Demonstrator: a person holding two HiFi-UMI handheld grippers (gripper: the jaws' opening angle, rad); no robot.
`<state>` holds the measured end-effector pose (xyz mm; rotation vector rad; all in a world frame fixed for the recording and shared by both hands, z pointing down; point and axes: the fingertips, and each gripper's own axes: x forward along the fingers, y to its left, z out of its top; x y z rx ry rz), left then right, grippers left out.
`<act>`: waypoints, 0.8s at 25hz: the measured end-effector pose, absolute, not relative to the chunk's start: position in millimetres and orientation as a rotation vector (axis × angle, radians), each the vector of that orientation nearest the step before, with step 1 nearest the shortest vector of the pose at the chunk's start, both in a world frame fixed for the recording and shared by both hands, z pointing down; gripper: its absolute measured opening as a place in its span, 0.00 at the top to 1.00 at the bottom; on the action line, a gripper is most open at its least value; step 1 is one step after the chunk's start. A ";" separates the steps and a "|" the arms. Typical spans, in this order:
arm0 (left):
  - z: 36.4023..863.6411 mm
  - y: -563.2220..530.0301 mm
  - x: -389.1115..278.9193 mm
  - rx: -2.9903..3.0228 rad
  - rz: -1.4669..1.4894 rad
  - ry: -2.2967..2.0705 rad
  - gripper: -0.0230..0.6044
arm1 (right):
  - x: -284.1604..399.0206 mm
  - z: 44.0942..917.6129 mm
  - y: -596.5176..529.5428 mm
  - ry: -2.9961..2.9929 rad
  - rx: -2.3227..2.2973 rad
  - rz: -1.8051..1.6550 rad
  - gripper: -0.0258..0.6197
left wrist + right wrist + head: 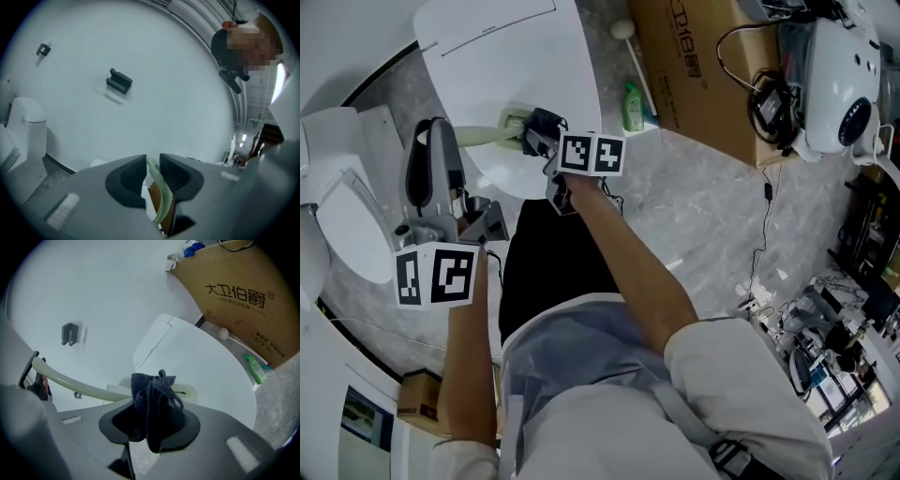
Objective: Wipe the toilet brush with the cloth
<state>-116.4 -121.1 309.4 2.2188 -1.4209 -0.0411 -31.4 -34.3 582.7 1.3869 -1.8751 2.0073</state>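
The toilet brush has a pale green curved handle (483, 135) that runs from my left gripper (442, 141) over to the white toilet lid (506, 56). My left gripper (152, 174) is shut on the handle's end (159, 197). My right gripper (536, 139) is shut on a bunched dark cloth (152, 401). It holds the cloth against the handle (75, 382) close to the brush's head end (190, 391), above the lid (206, 362). In the head view the cloth (542, 122) shows as a dark lump covering that end.
A large cardboard box (703, 66) stands behind the toilet, with a green bottle (634, 108) and a white-tipped stick (636, 52) at its foot. A second white toilet (347, 225) is at the left. A white machine (839, 84) and cables fill the right. A black bracket (119, 80) hangs on the wall.
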 end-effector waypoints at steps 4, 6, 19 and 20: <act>309.7 -121.2 -116.2 2.229 -0.028 -1.418 0.96 | -30.7 571.0 -36.5 -1.898 1.378 1.998 0.79; 309.9 -121.6 -116.2 2.228 -0.023 -1.417 0.96 | -29.4 564.4 -37.7 -1.906 1.380 1.989 0.79; 308.7 -122.5 -117.8 2.226 -0.024 -1.408 0.96 | -29.6 522.4 -39.3 -1.918 1.344 1.964 0.80; 308.6 -123.1 -117.6 2.226 -0.028 -1.408 0.96 | -29.8 520.2 -39.5 -1.919 1.345 1.964 0.80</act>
